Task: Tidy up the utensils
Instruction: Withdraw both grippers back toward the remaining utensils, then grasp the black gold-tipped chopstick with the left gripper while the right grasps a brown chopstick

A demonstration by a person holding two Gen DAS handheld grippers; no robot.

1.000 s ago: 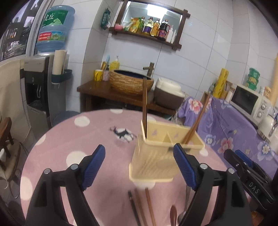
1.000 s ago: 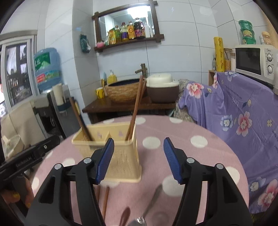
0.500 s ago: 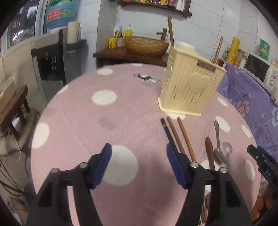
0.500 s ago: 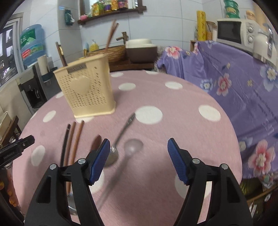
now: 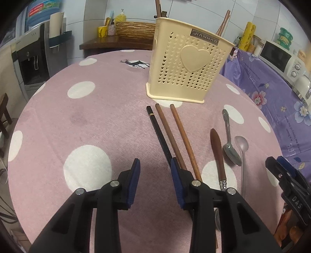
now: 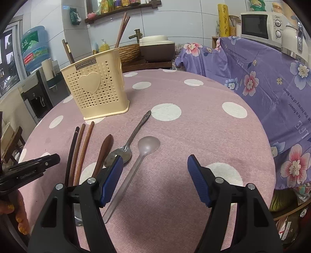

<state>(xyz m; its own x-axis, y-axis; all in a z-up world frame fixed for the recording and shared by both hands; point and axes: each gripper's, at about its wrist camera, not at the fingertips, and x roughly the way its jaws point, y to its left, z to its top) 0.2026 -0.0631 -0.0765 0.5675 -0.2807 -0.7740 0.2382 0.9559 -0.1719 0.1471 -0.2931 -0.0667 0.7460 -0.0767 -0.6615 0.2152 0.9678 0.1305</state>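
Our left gripper (image 5: 154, 171) hangs spread and empty beside the black chopstick (image 5: 158, 134); we should centre over it before pinching. The holder (image 5: 187, 68) stands beyond. Our right gripper (image 6: 155, 171), wide and empty, straddles the clear spoon (image 6: 136, 165).

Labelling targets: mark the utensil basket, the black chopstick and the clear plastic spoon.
utensil basket (image 5: 195, 58), left wrist view, heart emblem on front wall.
black chopstick (image 5: 158, 132), left wrist view, mid shaft.
clear plastic spoon (image 6: 148, 145), right wrist view, bowl.

White tiled walls (image 6: 175, 17); wooden shelf (image 6: 124, 8) with bottles; water dispenser (image 5: 37, 54) left; microwave (image 6: 260, 25) right; wooden counter (image 5: 108, 41).
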